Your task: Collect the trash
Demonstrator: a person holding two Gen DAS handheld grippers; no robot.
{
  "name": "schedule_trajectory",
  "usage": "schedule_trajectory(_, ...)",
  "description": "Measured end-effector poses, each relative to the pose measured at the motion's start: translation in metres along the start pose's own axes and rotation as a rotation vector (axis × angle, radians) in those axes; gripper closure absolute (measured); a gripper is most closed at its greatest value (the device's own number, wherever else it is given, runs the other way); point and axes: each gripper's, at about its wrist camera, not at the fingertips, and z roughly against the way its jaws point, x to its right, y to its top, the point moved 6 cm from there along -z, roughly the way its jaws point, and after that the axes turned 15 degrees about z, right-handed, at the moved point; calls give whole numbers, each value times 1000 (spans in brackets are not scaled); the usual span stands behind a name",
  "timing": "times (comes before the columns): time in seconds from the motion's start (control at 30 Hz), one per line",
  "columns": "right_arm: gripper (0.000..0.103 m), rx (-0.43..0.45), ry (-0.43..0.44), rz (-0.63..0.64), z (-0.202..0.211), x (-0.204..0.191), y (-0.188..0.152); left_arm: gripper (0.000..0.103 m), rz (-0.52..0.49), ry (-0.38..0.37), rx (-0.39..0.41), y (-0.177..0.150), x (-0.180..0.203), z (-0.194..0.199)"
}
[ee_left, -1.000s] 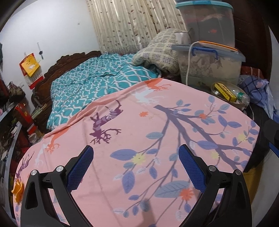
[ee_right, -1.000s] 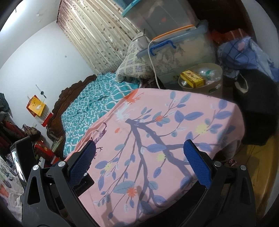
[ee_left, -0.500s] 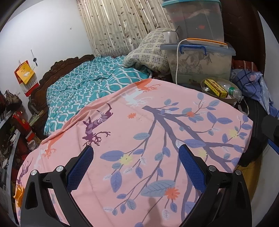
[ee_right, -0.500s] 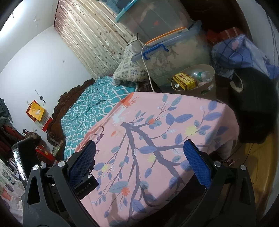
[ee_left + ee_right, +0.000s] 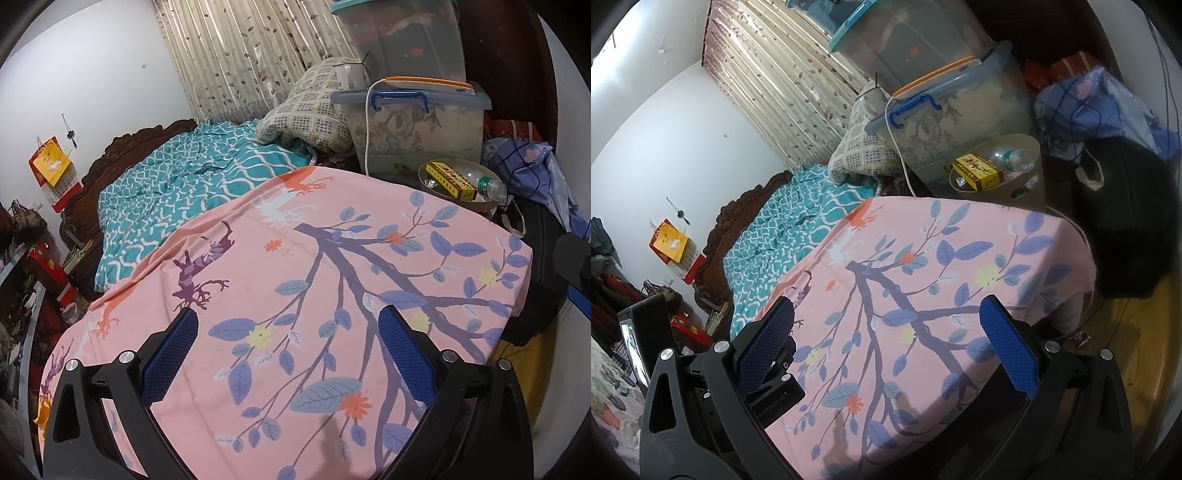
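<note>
- Left wrist view: the left gripper [image 5: 288, 332] has its blue, mesh-textured pads spread wide, holding and touching nothing, above a pink cotton bedsheet [image 5: 314, 288] printed with branches and leaves.
- Right wrist view: the right gripper [image 5: 886, 325] is likewise spread wide and empty over the same sheet.
- Trash sits in a round beige bin [image 5: 1030, 184] beside the bed: a yellow cardboard box [image 5: 978, 172] and a clear plastic bottle [image 5: 1012, 158].
- Just behind the bin are stacked translucent storage tubs [image 5: 413, 122].
</note>
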Motion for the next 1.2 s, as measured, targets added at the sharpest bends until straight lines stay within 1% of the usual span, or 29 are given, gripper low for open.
schedule_trajectory(1.2, 3, -6, 3, -1, -2, -3, -2, 9, -4, 9, -27, -10, -5, -9)
